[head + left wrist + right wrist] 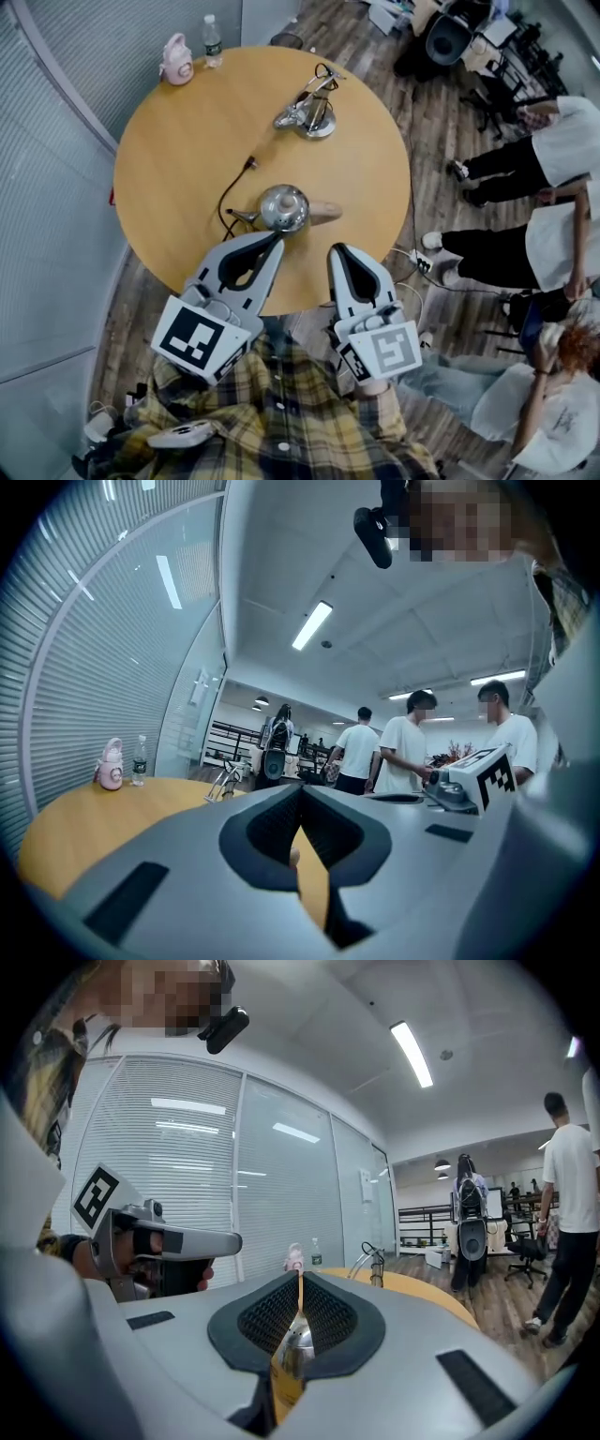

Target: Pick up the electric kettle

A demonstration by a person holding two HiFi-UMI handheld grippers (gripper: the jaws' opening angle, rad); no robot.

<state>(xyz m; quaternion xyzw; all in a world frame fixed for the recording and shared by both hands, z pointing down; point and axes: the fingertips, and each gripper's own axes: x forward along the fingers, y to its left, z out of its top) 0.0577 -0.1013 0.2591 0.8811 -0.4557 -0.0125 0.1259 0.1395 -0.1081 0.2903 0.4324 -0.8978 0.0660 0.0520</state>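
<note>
The electric kettle (284, 208) is a shiny steel pot with a wooden handle (324, 211) pointing right and a spout on its left. It stands on the round wooden table (187, 141) near the front edge. My left gripper (276, 238) is shut and empty, its tips just short of the kettle's near side. My right gripper (336, 249) is shut too, a little right of the kettle and below the handle. In the right gripper view the kettle (297, 1341) shows as a sliver through the slit between the shut jaws (300, 1273). The left gripper view shows its tips (301, 791) meeting over table wood.
A black cable (228, 191) curls left of the kettle. A metal wire stand (309, 111) sits at the table's far side, and a pink bottle (176, 59) and a water bottle (213, 40) are at the far left rim. Several people (525, 159) stand to the right.
</note>
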